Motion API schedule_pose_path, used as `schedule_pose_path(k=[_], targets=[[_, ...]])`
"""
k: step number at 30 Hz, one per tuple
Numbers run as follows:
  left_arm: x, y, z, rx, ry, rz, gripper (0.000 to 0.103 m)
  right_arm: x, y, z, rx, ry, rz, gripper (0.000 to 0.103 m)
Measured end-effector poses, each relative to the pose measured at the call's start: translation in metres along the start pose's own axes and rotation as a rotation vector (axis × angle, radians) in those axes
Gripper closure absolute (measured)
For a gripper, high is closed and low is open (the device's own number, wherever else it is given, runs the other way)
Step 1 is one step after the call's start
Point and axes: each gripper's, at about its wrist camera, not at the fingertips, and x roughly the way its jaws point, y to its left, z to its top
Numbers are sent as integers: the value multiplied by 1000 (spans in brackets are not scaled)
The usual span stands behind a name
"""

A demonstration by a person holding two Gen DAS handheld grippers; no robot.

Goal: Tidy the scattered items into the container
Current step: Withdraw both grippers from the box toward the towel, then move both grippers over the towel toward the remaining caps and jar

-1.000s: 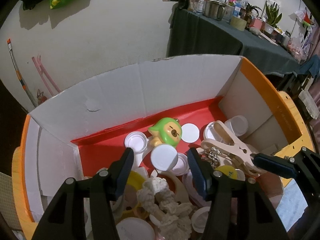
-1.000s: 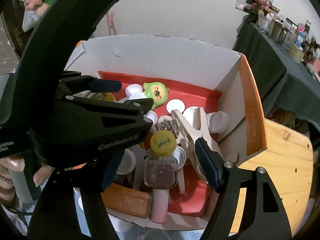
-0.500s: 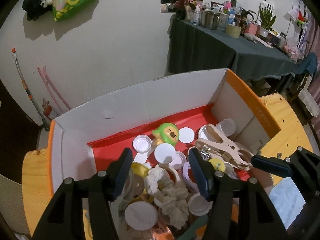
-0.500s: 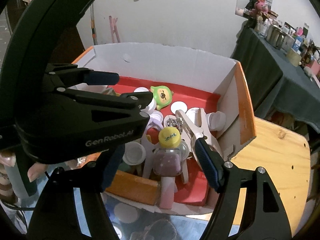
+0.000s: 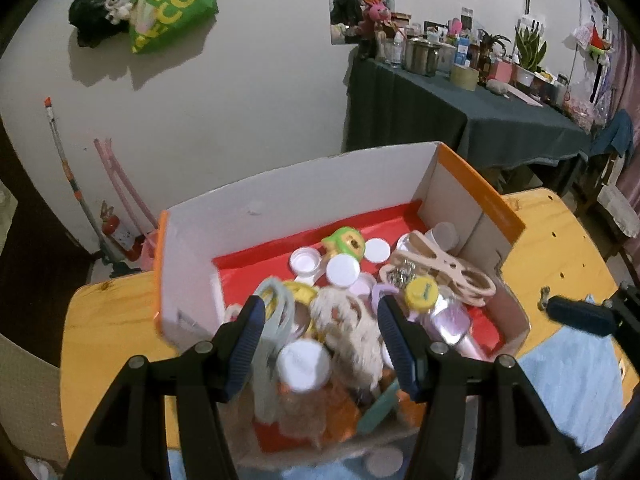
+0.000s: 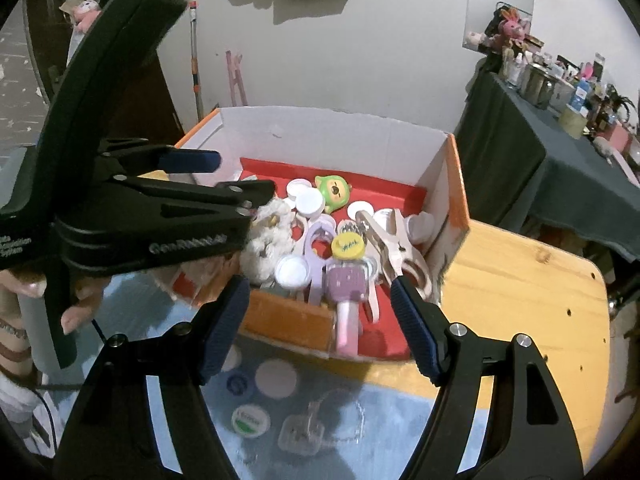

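Lids (image 6: 277,378) are lying loose on the desk (image 6: 520,304), just below and between the right gripper (image 6: 320,328) jaws, nearer it than the left gripper (image 5: 320,332). Both grippers are hanging released, grasping nothing. Box (image 6: 456,200) ahead is holding caps, a clip (image 6: 396,240), a green toy (image 6: 333,191) and a pink brush (image 6: 347,296).

A box (image 6: 454,184) with white walls, orange rims and a red floor is seen beyond the dark-blue ribbed fingers (image 6: 416,332). Between them a pink brush (image 6: 347,296) with a yellow cap (image 6: 348,246) is shown (lettering unreadable). A green toy (image 6: 333,192) lies farther ahead; a pale-blue cloth (image 6: 352,420) is spread below.
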Motion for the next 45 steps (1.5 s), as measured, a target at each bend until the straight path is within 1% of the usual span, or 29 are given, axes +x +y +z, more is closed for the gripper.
schedule_pose_path(k=[6, 8, 9, 11, 14, 19, 23, 27, 30, 34, 37, 40, 43, 45], targets=[[-27, 7, -27, -12, -22, -34, 41, -29, 5, -24, 2, -35, 0, 27], [-39, 7, -39, -5, -32, -57, 37, -37, 7, -33, -1, -39, 0, 26], [-44, 6, -44, 2, -40, -69, 35, -39, 8, -37, -3, -40, 0, 26], [-53, 3, -54, 27, -57, -82, 33, -45, 11, -46, -10, -45, -13, 22], [-67, -2, -72, 67, -86, -106, 30, -51, 15, -60, -20, -44, -24, 22], [-78, -8, -95, 106, -95, -162, 26, -55, 21, -83, -30, -27, -19, 22], [-79, -14, -113, 140, -109, -168, 25, -56, 29, -104, -36, -14, -5, 22], [-77, -16, -132, 146, -126, -129, 24, -54, 37, -120, -43, -9, -10, 22], [-76, -16, -146, 137, -128, -103, 24, -51, 41, -131, -34, -5, -6, 22], [-73, -16, -165, 107, -118, -114, 24, -47, 44, -143, -19, -3, 2, 22], [-69, -18, -172, 100, -111, -116, 24, -42, 41, -145, -11, -1, 3, 22], [-62, -23, -173, 133, -116, -111, 24, -36, 38, -141, -17, 7, 1, 22], [-54, -30, -171, 213, -127, -150, 24, -30, 35, -137, -57, 19, 9, 22], [-49, -33, -167, 261, -129, -198, 24, -26, 33, -134, -92, 26, 13, 22]])
